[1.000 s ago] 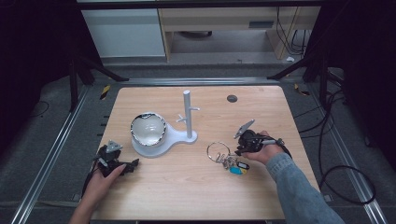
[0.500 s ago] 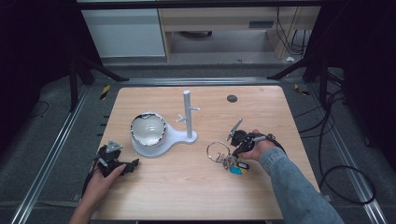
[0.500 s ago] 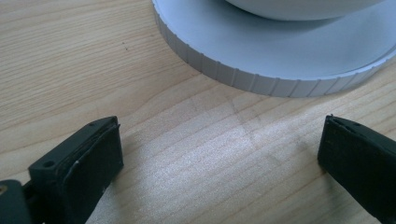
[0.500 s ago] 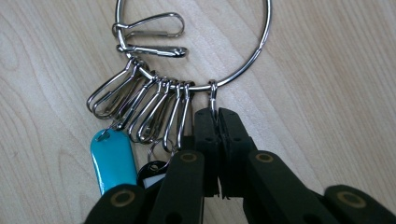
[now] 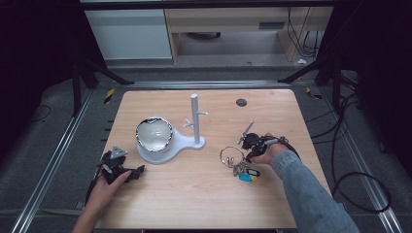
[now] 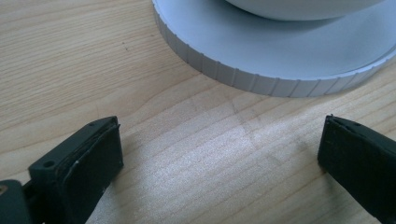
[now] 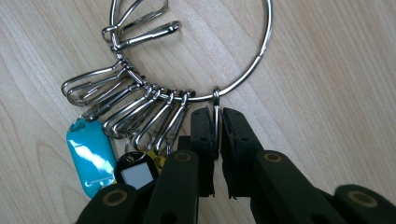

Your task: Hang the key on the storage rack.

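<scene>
Two grippers: one in each of the person's hands, both low over the wooden table (image 5: 204, 194).
Left gripper (image 5: 127, 174): rested near the table's left front edge, held in the left hand (image 5: 104, 187); its jaws stood wide apart with bare wood between them, as the left gripper view (image 6: 219, 154) showed.
Right gripper (image 7: 215, 140): jaws closed on a small metal clip hanging from the key ring (image 7: 254, 65); in the high view it sat at the right of the table (image 5: 248, 154), held in the right hand (image 5: 267, 153).
Key ring: lay flat on the table, right of the stand, a large wire loop (image 5: 231, 155) carrying a row of metal clips (image 7: 140, 112).
Tags: a blue tag (image 7: 91, 156), a black one with a white window (image 7: 134, 172) and a bit of yellow behind it, all beside the right jaws.
Stand: a white base (image 5: 184, 143) with an upright pegged post (image 5: 195, 119), mid-table.
Bowl: a shiny bowl (image 5: 154, 135) sat on the round end of the base, just ahead of the left gripper.
Base rim: ribbed edge (image 6: 243, 79) lay close beyond the open jaws.
</scene>
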Available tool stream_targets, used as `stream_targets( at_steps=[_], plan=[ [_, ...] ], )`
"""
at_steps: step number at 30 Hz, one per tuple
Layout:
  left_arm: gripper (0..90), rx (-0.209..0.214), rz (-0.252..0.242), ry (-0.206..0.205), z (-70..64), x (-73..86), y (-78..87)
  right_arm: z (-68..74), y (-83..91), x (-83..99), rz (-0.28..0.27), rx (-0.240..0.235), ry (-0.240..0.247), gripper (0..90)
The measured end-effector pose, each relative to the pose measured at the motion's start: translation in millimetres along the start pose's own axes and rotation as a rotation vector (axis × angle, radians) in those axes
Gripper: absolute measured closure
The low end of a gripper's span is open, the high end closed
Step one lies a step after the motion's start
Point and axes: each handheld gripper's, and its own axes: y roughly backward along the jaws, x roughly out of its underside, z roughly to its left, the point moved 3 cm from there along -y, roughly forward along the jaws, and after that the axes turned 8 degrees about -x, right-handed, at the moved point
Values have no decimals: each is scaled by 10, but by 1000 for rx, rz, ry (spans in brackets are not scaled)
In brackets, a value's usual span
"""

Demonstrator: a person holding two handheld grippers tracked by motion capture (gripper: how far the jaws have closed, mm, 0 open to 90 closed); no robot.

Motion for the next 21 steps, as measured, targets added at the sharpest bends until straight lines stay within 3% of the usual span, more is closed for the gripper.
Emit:
stream_targets(
  at_steps=[6, 9, 16, 21],
  plan=[
    [0, 0, 0, 0, 0, 0, 0, -6, -17, -33, 36, -10, -3, 885],
    [0, 0, 0, 0, 0, 0, 0, -10, 41, -38, 24, -20, -11, 887],
    [0, 0, 0, 0, 0, 0, 0, -28, 355, -112, -46, -22, -13, 888],
    [0, -2, 2, -1, -1, 2, 3, -35, 680, -233, -83, -20, -18, 889]
  ],
)
